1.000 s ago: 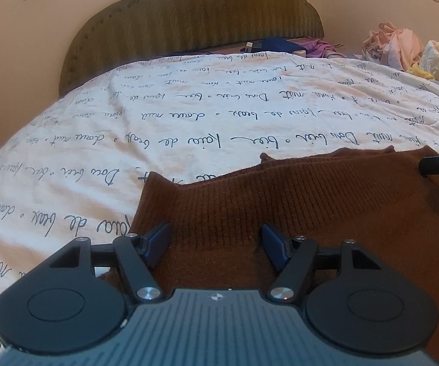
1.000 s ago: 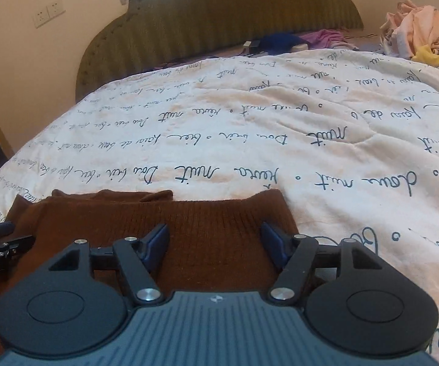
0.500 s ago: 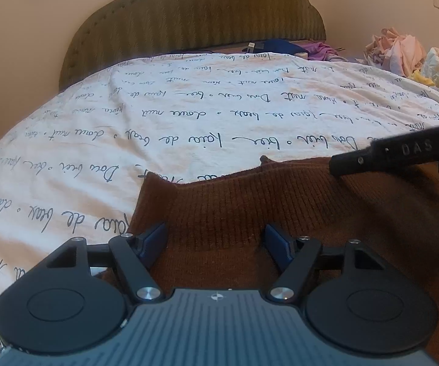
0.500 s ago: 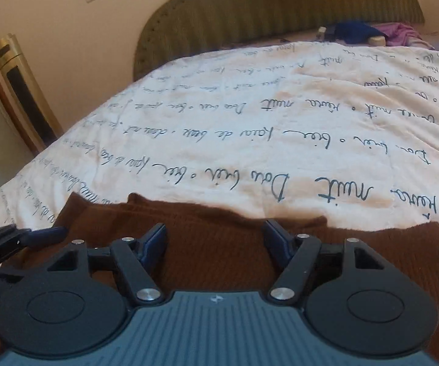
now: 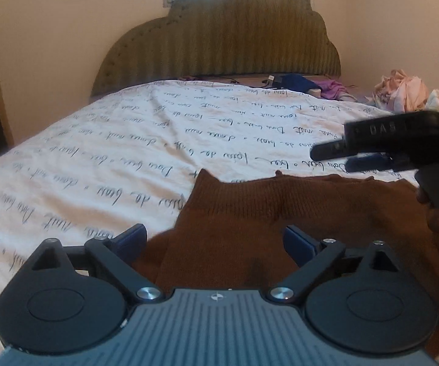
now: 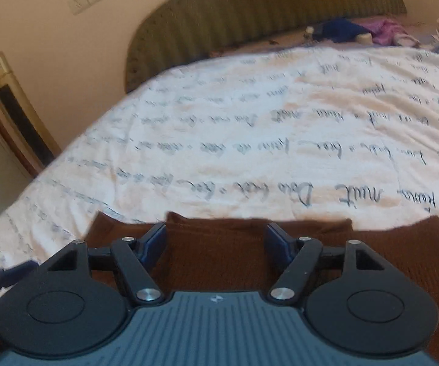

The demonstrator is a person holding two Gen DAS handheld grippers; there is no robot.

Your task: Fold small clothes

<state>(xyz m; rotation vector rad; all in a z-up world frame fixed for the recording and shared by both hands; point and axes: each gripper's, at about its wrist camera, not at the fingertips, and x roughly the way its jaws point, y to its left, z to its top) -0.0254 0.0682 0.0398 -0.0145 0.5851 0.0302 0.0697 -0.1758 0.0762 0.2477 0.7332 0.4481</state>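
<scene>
A brown knit garment (image 5: 295, 210) lies flat on the white quilt with dark script (image 5: 158, 140). My left gripper (image 5: 214, 233) hovers over its near left part with its jaws opening wide; the fabric lies below them and no pad presses on it. My right gripper (image 6: 216, 231) stands open above the garment's far edge (image 6: 250, 244), with nothing pinched. The left wrist view shows the right gripper (image 5: 372, 143) in the air at the right, above the garment. The left gripper's finger (image 6: 8, 274) shows at the lower left of the right wrist view.
A green padded headboard (image 5: 225, 42) closes the far end of the bed. Blue and purple clothes (image 5: 304, 84) lie below it, and a pile of pale clothes (image 5: 405, 90) sits at the far right. A tall gold-trimmed appliance (image 6: 15, 116) stands by the wall on the left.
The left jaws have spread wider and that gripper has lifted back off the garment. The right gripper has risen and swung left across the garment, and it is now higher in the left wrist view.
</scene>
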